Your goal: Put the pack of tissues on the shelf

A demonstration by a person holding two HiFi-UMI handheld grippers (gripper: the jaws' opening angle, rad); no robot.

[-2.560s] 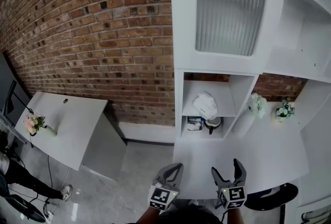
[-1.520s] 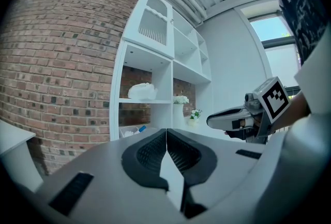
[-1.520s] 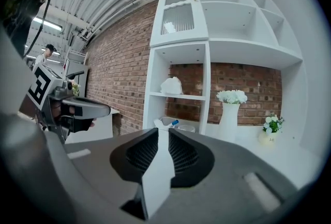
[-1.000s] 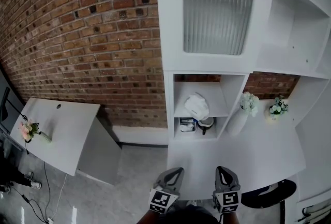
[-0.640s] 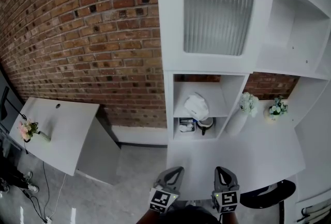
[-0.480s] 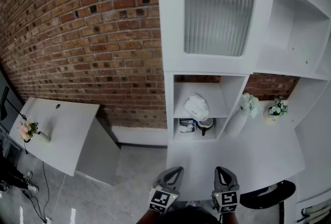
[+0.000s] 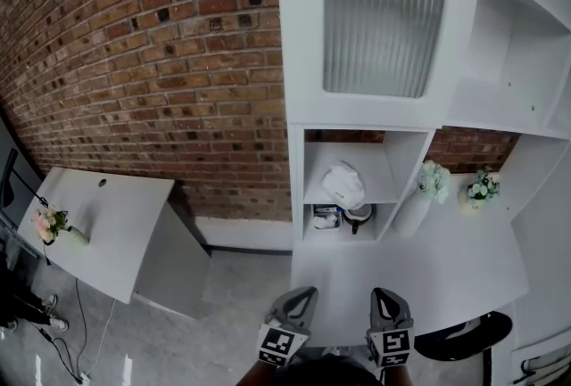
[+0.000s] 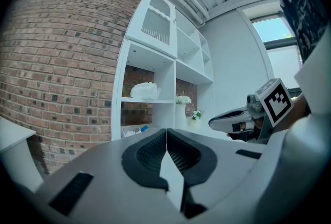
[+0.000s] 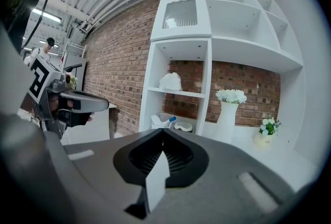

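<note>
L gripper, R gripper closed, empty; both cut off at btm edge.

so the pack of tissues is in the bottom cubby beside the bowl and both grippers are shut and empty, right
Not the cubby: the head view shows the pack of tissues on the shelf above the bowl. The left gripper and right gripper are shut and empty, as you said.

Left tool and right tool held side by side — both jaws closed, nothing between them.
</note>
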